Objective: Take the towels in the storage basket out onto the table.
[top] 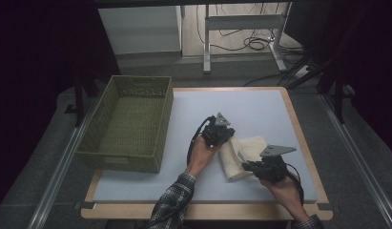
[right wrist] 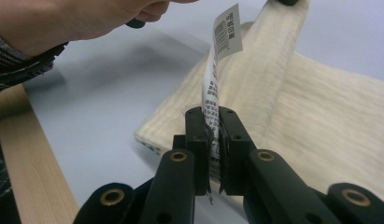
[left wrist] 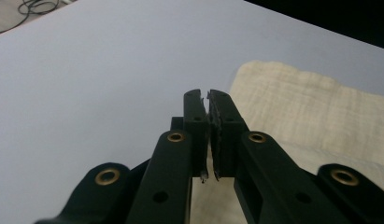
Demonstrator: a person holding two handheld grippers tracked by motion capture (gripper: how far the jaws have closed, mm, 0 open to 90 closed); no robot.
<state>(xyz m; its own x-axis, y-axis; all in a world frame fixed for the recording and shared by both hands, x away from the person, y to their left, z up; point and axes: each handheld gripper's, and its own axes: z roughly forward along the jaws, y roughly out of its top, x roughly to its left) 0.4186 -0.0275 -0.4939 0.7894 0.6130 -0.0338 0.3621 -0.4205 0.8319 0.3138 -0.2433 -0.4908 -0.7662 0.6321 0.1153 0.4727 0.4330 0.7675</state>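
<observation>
Apparently the work in hand is folding or tidying a cream towel and, judging by the woven basket standing open and empty at the left of the table, putting it away afterwards. So far the towel looks folded into a narrow bundle lying on the grey mat, right of centre and well apart from the basket; nothing has gone in yet, so the carry and the placing look to be what remains. Its long axis runs diagonally in the high view, from the near end by the right gripper up and leftward to the far end by the left gripper. In the right gripper view the jaws are pinched together on the care label, which stands up out of them, printed side and barcode showing, with the cloth spreading beyond. In the left gripper view the jaws are closed nearly flat against each other beside the towel's edge; whether a thin layer of cloth is caught between them I cannot tell.
</observation>
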